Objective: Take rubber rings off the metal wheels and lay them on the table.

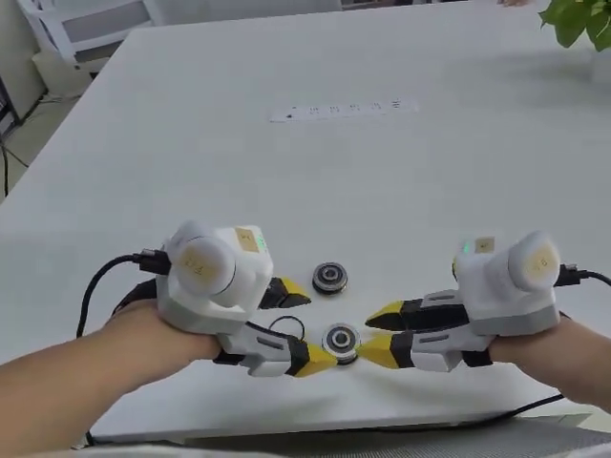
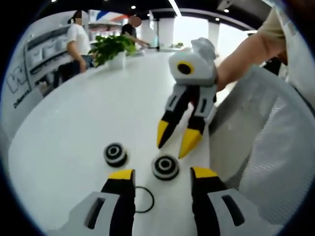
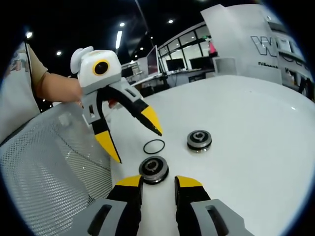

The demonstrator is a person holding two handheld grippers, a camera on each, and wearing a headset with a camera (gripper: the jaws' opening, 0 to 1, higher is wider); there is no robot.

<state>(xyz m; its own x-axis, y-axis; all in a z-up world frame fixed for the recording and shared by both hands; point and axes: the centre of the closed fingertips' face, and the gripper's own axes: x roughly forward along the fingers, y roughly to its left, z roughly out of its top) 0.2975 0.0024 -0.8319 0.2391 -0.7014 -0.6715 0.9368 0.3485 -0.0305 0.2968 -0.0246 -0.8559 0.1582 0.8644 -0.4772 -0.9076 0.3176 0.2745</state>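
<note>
Where the left gripper (image 1: 311, 327) is held: at 9 o'clock of the near wheel (image 1: 341, 340), jaws spread wide and nothing gripped.
Right gripper (image 1: 370, 332): set at 3 o'clock, jaws parted and nothing clamped; in its own view the wheel is seen just beyond the tips.
Why so held: the wheel is flanked from both sides, it is judged, so that it can be steadied by one tool while its rubber is peeled by the other.
Loose ring (image 3: 154, 146): seen flat on the table (image 1: 191, 143) within the left jaws' spread, at 9 o'clock of the near wheel; one removal is judged done.
Far wheel (image 1: 329, 278): at 12 o'clock of the near one, apart from it, touched by neither tool.
Hard to make out: whether a lower jaw tip touches the near wheel, and whether either wheel's dark outer band is rubber.
Cut off: both forearms (image 1: 76, 372) at 6 o'clock of the head view; a plant (image 1: 578, 24) at 1 o'clock is clipped by the corner.
</note>
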